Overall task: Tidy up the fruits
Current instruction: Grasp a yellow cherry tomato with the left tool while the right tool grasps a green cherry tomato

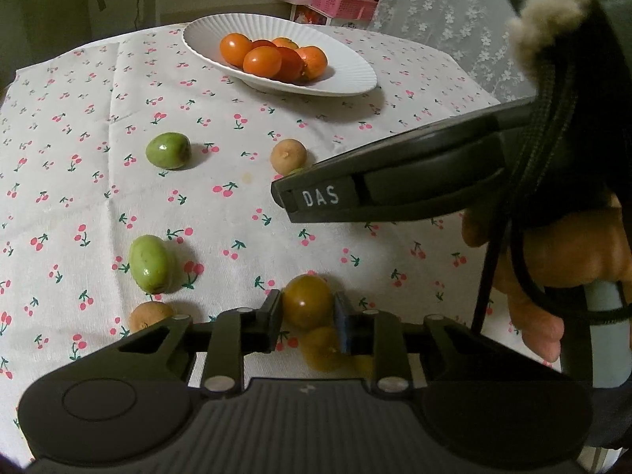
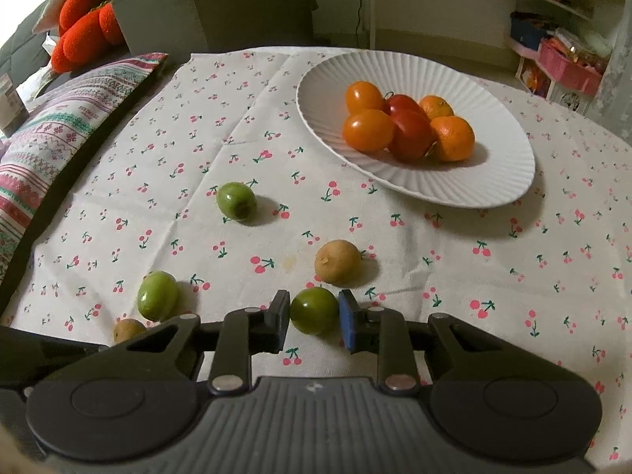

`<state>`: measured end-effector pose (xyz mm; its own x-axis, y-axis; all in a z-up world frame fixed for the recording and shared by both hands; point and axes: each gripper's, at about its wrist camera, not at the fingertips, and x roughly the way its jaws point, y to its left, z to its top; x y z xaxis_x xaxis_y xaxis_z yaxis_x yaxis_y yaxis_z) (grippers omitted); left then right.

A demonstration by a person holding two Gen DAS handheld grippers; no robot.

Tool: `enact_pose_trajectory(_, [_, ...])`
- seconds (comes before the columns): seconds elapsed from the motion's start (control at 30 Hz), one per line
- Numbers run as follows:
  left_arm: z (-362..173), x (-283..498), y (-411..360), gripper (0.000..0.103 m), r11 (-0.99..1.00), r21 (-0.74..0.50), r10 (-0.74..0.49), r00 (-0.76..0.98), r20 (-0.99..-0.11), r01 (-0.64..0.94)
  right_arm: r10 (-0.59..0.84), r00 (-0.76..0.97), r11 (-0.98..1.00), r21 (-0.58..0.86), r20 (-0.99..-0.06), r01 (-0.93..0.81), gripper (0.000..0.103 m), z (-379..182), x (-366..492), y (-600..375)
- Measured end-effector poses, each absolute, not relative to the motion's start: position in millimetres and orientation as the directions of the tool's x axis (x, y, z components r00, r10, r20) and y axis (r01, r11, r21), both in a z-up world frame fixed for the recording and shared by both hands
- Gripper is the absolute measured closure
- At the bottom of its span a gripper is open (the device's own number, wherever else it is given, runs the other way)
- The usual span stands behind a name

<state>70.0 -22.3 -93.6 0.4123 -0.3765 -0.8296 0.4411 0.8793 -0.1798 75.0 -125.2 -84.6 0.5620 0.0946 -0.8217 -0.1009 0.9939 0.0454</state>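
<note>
A white ribbed plate (image 1: 347, 67) (image 2: 497, 166) at the far side holds several orange and red fruits (image 1: 262, 61) (image 2: 369, 128). My left gripper (image 1: 308, 318) is shut on a brownish-yellow tomato (image 1: 306, 300), held above the cloth. My right gripper (image 2: 314, 318) stands around a dark green tomato (image 2: 314, 310), jaws close on both sides; contact is unclear. Loose on the cloth lie two green fruits (image 1: 168, 150) (image 1: 150, 262) (image 2: 237, 201) (image 2: 157, 295) and two brown round fruits (image 1: 288, 155) (image 1: 148, 316) (image 2: 337, 262) (image 2: 128, 330). The right gripper's body (image 1: 395, 181) shows in the left wrist view.
A cherry-print tablecloth (image 1: 221, 205) (image 2: 474, 276) covers the table. A patterned cushion (image 2: 47, 150) lies along its left edge, with an orange plush (image 2: 87, 19) behind. A pink basket (image 1: 343, 2) (image 2: 568, 65) sits on a shelf at the back.
</note>
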Motion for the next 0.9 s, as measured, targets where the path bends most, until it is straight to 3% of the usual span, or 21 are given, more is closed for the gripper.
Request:
enact_pose_trajectory(0.43, [-79.3,70.8,-14.0,0.093,0.883,-0.207,-0.398,0.44,-0.805,0.421,0.133,0.574,0.991,0.096,-0.808,-0.095,0.08,-70.5,67.6,-133.0])
enact_pose_trajectory(0.9, [-54.8,75.0,-8.7,0.093,0.894,-0.159,-0.38,0.524,-0.762,0.418,0.147,0.642,0.989,0.111,-0.753,-0.096,0.08,-40.9,69.4,-151.8])
